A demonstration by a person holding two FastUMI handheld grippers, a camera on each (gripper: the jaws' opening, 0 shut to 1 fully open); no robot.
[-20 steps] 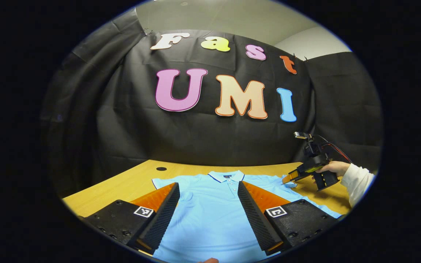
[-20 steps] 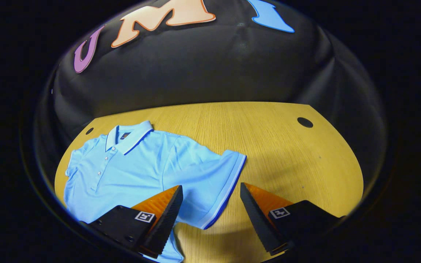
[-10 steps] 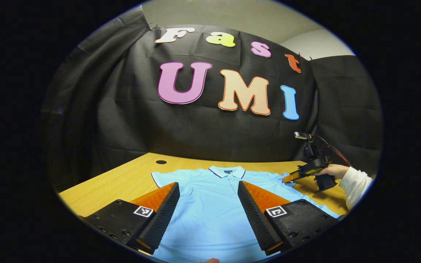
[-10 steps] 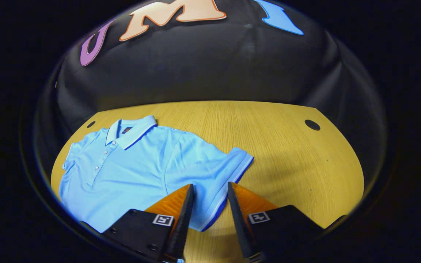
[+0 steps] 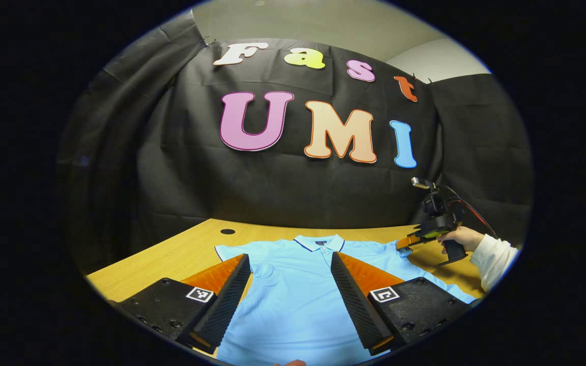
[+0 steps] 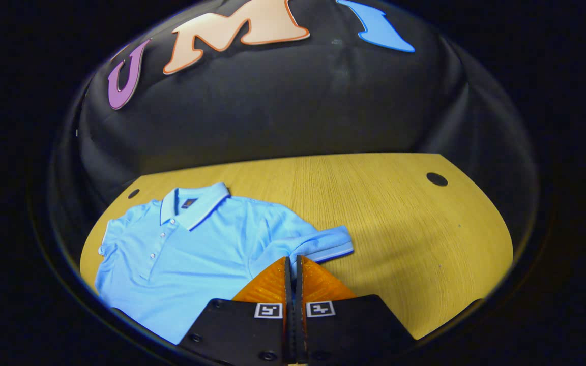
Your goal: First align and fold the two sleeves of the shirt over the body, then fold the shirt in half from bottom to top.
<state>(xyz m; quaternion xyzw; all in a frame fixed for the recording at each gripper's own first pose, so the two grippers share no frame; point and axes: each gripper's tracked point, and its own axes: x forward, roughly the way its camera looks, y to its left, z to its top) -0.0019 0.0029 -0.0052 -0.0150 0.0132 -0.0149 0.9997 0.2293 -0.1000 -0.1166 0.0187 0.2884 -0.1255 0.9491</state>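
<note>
Shirt (image 6: 196,249) sleeve handling is under way at the right gripper (image 6: 292,264). In the right gripper view its two fingers stand nearly together, with the blue fabric of the right sleeve (image 6: 318,244) pinched at their tips; the sleeve's banded cuff bunches and rises just beyond the tips. The left gripper view shows the same gripper (image 5: 410,241) farther off, held by a hand (image 5: 463,238) in a white cuff, with its tips at the sleeve edge.

Left gripper (image 5: 290,264): fingers spread wide, holding nothing. It hovers over the lower body of the shirt, one finger to each side of the placket line. Contact with the fabric cannot be determined.

Shirt position: spread face up on the wooden table (image 6: 400,213), collar (image 6: 194,201) toward the black cloth wall, buttons visible, body flat. The left sleeve (image 5: 227,251) lies spread out to the side, untouched.

Task status, judged from the present layout:
1. Right sleeve fold: started. The sleeve is gripped and slightly raised but not yet carried over the body.
2. Left sleeve fold: not started.
3. Bottom-to-top half fold: not started; the hem is near the left gripper and out of sight.

Next action likely required: draw the gripped sleeve inward across the chest and lay it flat before releasing.
</note>
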